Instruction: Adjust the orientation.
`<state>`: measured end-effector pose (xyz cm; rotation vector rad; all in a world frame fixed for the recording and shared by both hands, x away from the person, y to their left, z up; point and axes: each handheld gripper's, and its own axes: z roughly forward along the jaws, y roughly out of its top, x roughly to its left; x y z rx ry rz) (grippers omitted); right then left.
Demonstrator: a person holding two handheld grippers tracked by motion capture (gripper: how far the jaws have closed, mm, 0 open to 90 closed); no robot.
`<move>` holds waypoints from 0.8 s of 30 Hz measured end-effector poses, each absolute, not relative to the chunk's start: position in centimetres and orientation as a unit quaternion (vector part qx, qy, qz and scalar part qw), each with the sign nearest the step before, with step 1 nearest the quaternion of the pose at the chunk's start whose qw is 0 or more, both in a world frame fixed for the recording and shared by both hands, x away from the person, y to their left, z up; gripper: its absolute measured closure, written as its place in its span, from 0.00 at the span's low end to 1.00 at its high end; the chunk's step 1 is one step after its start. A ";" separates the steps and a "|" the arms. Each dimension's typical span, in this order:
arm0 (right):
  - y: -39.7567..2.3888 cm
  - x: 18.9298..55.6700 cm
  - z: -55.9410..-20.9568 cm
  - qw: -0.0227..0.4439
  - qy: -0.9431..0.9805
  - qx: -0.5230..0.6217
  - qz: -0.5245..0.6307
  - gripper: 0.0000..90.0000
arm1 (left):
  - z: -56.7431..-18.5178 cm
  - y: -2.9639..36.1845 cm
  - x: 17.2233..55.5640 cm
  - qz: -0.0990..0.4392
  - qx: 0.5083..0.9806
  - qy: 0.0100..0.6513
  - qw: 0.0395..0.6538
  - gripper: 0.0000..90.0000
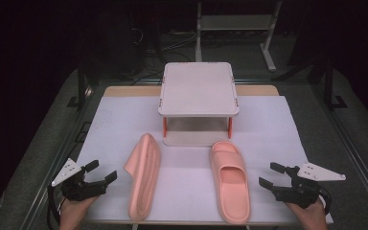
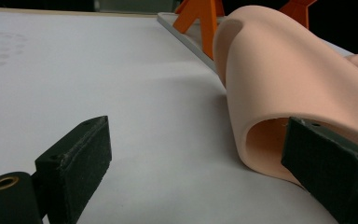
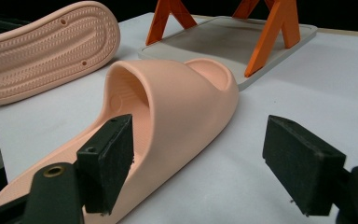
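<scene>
Presently, two pink slippers lay on the white-covered worktop [image 1: 278, 124] before a small two-tier rack [image 1: 199, 103] with orange legs. The left slipper [image 1: 143, 175] lay on its side, its ridged sole facing the right gripper view, just beside the left gripper [image 1: 100, 173]. The right slipper [image 1: 230, 179] sat upright, sole down, toe toward the rack, near the right gripper [image 1: 269, 175]. Both grippers were held low at the near edge, one in each hand. The jaws of each stood apart and clamped nothing. In the left gripper view the slipper's strap curved close to one jaw; contact could not be determined.
</scene>
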<state>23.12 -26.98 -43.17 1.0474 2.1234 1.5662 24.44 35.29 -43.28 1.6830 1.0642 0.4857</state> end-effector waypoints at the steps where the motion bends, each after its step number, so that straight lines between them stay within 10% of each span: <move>1: -27.0 23.1 -43.2 0.150 0.739 0.365 0.546 0.27 | -43.2 35.2 24.4 0.201 0.704 0.441 0.519 0.09; 24: -26.4 22.9 -43.1 0.147 0.746 0.355 0.544 0.27 | -43.6 32.9 25.9 0.175 0.762 0.418 0.463 0.21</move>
